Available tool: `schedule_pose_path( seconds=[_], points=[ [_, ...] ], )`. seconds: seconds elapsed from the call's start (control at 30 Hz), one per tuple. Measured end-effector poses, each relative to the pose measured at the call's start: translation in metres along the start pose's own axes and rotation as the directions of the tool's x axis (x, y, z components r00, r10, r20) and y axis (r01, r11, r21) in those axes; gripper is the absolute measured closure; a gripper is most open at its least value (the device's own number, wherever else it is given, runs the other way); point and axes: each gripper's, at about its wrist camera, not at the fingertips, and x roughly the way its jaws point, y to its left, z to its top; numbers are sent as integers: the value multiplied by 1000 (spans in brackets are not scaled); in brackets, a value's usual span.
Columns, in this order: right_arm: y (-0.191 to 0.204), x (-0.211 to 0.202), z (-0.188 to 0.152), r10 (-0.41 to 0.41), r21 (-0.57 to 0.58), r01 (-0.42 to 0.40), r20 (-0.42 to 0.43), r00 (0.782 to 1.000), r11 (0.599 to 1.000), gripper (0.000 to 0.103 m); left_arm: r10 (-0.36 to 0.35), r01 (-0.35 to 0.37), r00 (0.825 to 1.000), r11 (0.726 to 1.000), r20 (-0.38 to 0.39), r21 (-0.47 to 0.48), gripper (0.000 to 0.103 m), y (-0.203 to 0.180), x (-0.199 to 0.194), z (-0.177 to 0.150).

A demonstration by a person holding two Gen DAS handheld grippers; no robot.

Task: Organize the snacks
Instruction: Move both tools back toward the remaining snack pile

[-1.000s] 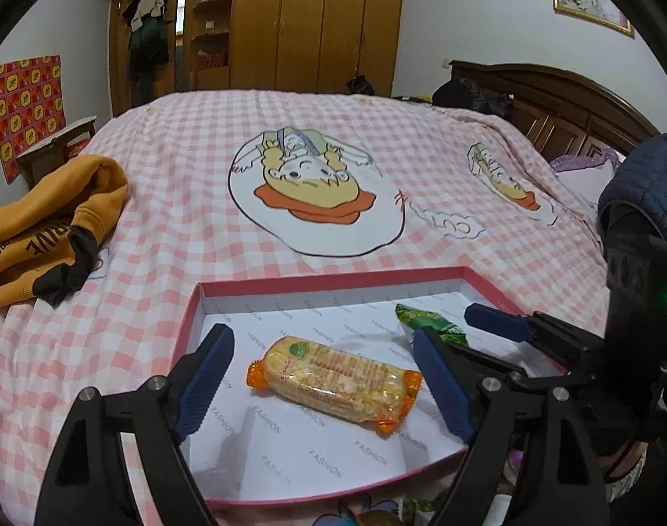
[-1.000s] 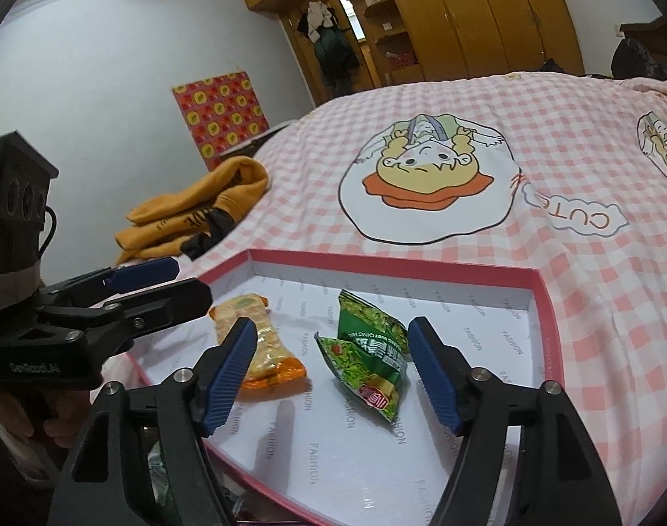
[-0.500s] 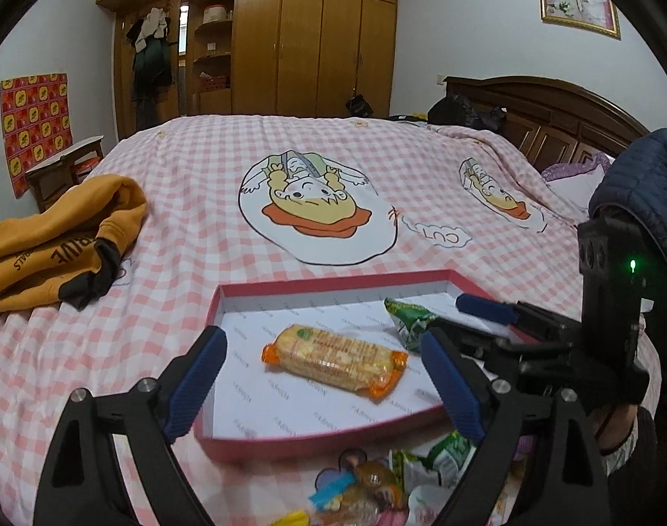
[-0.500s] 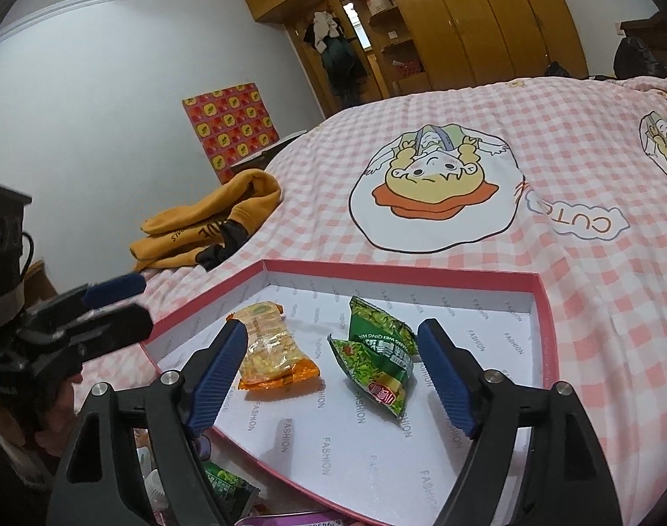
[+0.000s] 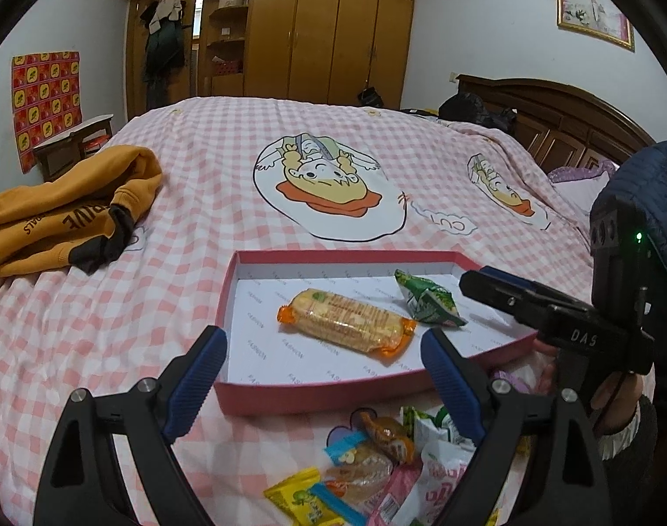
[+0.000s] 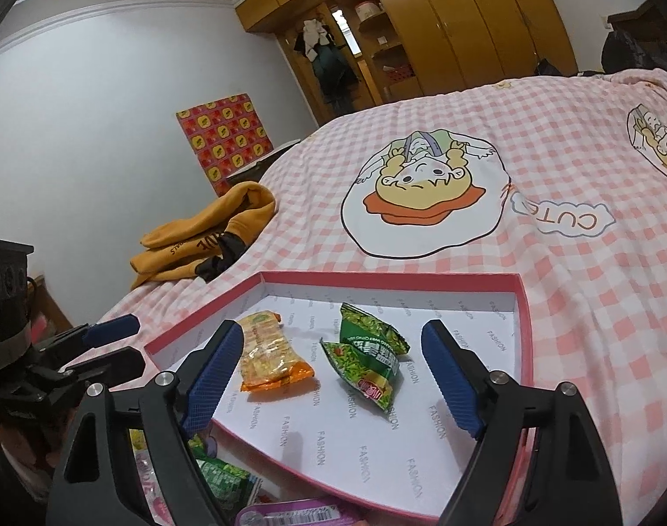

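From the left wrist view, we find the left hand-held gripper (image 5: 322,388) released and empty above the near wall of the pink tray (image 5: 324,392); the orange biscuit pack (image 5: 346,326) and green packet (image 5: 429,300) lie in the tray, and the loose snack pile (image 5: 377,469) waits on the bed just before it, so we judge the next pick should isolate one top wrapper. From the right wrist view, the right hand-held gripper (image 6: 333,377) is likewise released, holding nothing, over the tray's front corner; we advise dropping squarely onto a single wrapper.
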Motion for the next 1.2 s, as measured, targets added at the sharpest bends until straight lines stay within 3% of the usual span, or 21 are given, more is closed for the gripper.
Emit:
schedule_pose_path(
  seconds=[0.57,1.2],
  points=[
    [10,-17,-3,-65,-27,64,-46,997,998,17,8,-8,1000,1000,-6,15,10,-2,-11,-7],
    [35,-21,-30,-122,-96,112,-112,986,989,17,-8,8,1000,1000,-30,-2,10,3,-9,-22]
  ],
)
